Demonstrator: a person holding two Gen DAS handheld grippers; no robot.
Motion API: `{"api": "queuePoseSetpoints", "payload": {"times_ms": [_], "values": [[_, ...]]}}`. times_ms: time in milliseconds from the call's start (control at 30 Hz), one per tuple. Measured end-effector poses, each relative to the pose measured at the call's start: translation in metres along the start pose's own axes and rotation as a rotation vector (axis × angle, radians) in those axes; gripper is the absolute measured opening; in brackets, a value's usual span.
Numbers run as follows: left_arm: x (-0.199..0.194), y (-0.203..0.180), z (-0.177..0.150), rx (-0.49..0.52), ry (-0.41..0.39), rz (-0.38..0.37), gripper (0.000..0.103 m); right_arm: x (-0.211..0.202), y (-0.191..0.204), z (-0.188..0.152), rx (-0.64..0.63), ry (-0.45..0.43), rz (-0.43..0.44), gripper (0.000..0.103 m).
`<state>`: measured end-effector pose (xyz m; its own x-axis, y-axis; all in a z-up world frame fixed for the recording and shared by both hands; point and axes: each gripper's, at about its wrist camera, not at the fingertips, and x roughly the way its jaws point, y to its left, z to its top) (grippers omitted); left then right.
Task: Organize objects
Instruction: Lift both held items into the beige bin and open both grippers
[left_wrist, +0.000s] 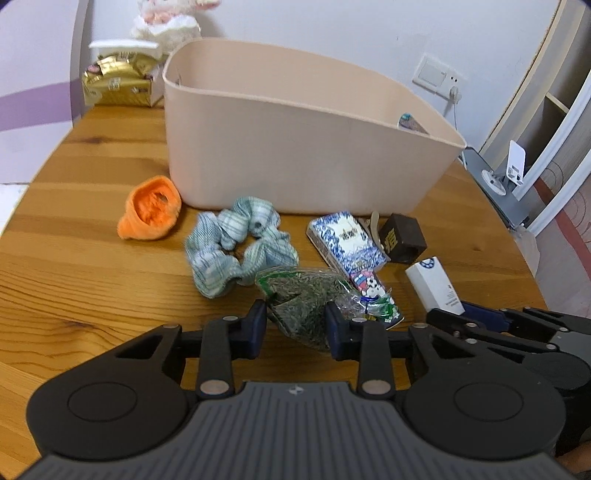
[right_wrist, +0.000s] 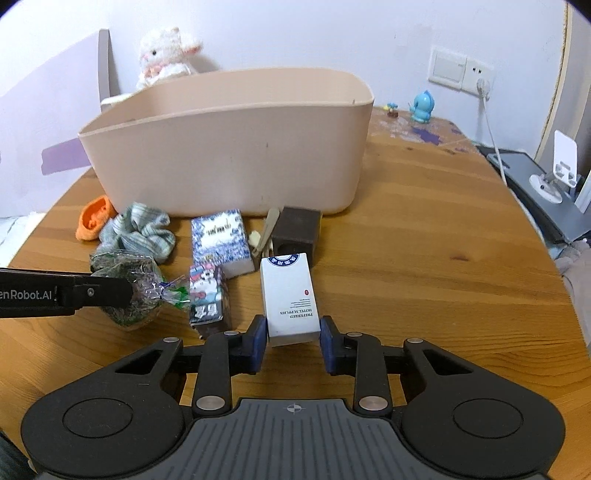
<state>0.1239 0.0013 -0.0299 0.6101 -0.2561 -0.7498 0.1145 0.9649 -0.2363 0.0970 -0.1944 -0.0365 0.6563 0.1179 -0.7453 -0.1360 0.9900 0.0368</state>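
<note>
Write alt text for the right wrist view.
The right gripper straddles a white box on a wooden table, jaws not yet closed. Behind stands a beige bin; at left, the left gripper reaches a clear bag of dried greens.

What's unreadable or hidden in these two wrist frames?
- Bin contents: both views, its front wall hides all but one packet corner.
- Left tongs on the green-filled bag: contact unclear, clear wrap blurs the edges.
- Right tongs on the white box: pads close beside it, touch not settled.
- Brown block: its lower part is behind the white box.
</note>
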Motion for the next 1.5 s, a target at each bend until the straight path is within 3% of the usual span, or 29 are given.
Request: {"api": "queuePoseSetpoints", "payload": {"times_ms": [200, 433, 633, 767, 1067, 1300, 1500], "values": [[-0.026, 0.001, 0.009, 0.020, -0.081, 0.030, 0.035, -0.026, -0.006, 0.012, 0.005, -0.077, 0.011, 0.028], [-0.050, 0.002, 0.040, 0.047, -0.200, 0.077, 0.035, -0.048, -0.011, 0.051, -0.020, -0.204, -0.013, 0.028], [-0.057, -0.005, 0.075, 0.099, -0.297, 0.120, 0.036, -0.049, -0.013, 0.084, -0.026, -0.280, -0.017, 0.028], [-0.047, -0.010, 0.100, 0.130, -0.319, 0.141, 0.036, -0.040, -0.012, 0.105, -0.040, -0.307, -0.021, 0.028], [0.012, -0.019, 0.135, 0.186, -0.275, 0.213, 0.036, 0.000, -0.006, 0.140, -0.066, -0.283, -0.031, 0.028], [0.064, -0.021, 0.142, 0.235, -0.150, 0.254, 0.036, 0.042, -0.001, 0.155, -0.087, -0.192, -0.043, 0.028], [0.082, -0.016, 0.139, 0.226, -0.073, 0.254, 0.037, 0.068, 0.005, 0.151, -0.106, -0.107, -0.042, 0.029]]}}
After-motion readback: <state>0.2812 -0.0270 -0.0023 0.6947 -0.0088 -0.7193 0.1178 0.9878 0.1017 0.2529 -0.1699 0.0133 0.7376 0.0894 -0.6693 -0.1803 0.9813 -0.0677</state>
